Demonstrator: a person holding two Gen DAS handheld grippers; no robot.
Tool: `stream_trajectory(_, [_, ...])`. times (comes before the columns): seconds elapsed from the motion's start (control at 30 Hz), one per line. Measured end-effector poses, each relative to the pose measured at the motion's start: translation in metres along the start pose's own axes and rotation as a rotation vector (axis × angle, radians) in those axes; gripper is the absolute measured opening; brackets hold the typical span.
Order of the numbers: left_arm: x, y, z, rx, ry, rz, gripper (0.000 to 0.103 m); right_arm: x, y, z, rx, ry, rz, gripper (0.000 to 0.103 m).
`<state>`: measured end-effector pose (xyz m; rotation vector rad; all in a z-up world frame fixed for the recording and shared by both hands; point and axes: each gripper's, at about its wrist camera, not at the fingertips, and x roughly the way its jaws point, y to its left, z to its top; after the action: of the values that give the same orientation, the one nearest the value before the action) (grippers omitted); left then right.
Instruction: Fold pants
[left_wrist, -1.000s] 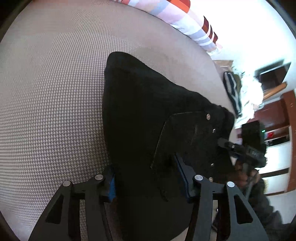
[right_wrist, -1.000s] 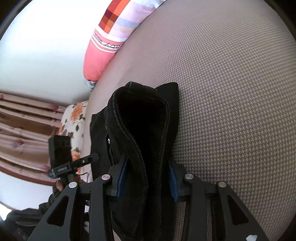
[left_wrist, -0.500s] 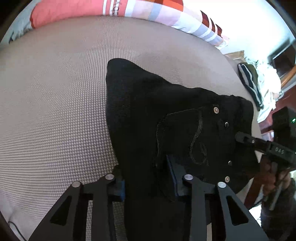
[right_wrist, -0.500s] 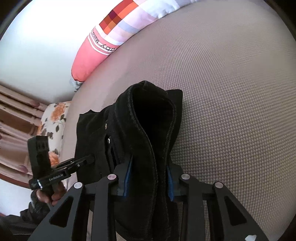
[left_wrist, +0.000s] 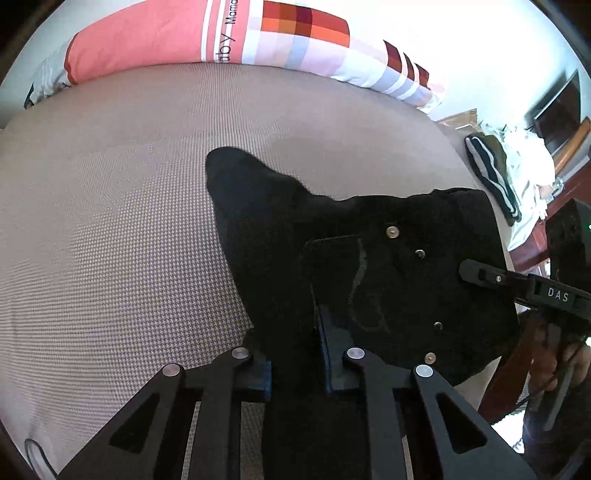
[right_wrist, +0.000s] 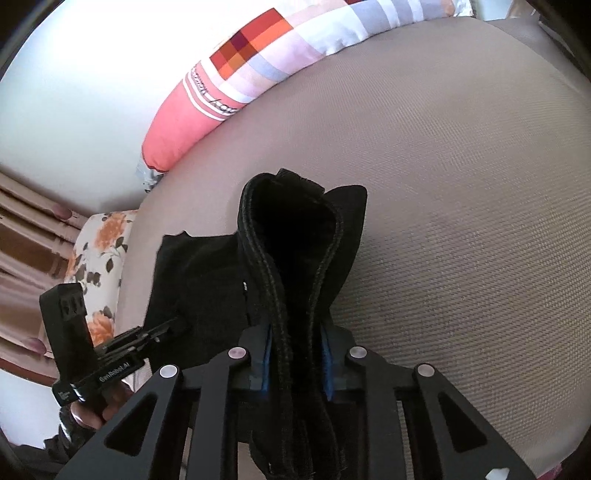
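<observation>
Black pants (left_wrist: 332, 258) lie bunched on a grey-beige bed, a back pocket with rivets facing up. My left gripper (left_wrist: 295, 354) has its jaws closing on a fold of the black cloth, which fills the gap between the blue pads. In the right wrist view the pants' thick waistband (right_wrist: 291, 266) stands up in a loop. My right gripper (right_wrist: 297, 365) is closing on that band, pads pressing both sides. Each gripper also shows in the other view: the right gripper (left_wrist: 476, 275) at the pants' far edge, the left gripper (right_wrist: 170, 328) at their left edge.
A long pink and checked pillow (left_wrist: 207, 40) lies along the bed's far side. A floral cushion (right_wrist: 99, 266) and curtains are at the left, clothes and dark furniture (left_wrist: 495, 177) at the right. A person's hand (right_wrist: 92, 410) holds the left gripper.
Both grippers' jaws have narrowed onto the black cloth. Both have risen and tilted up, lifting the pants, so the pillow and more of the bed now show.
</observation>
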<state>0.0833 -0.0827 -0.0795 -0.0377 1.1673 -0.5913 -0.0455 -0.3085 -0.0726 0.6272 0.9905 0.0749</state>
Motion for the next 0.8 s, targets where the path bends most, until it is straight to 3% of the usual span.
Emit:
stream_trajectory(0.23, [-0.012,0.018,0.01,-0.023,-0.032,0.023,0.019,0.014,0.022,0.011,-0.015,0.019,0.044,0.019])
stream_trajectory(0.4, [-0.021,0.04,0.031,-0.043,-0.057,0.058,0.019,0.035,0.045,0.037,-0.052,0.033,0.063,0.019])
stream_trajectory(0.8, [-0.011,0.101,0.123,-0.104,-0.14,0.114,0.019,0.098,0.091,0.128,-0.077,0.02,0.111,0.019])
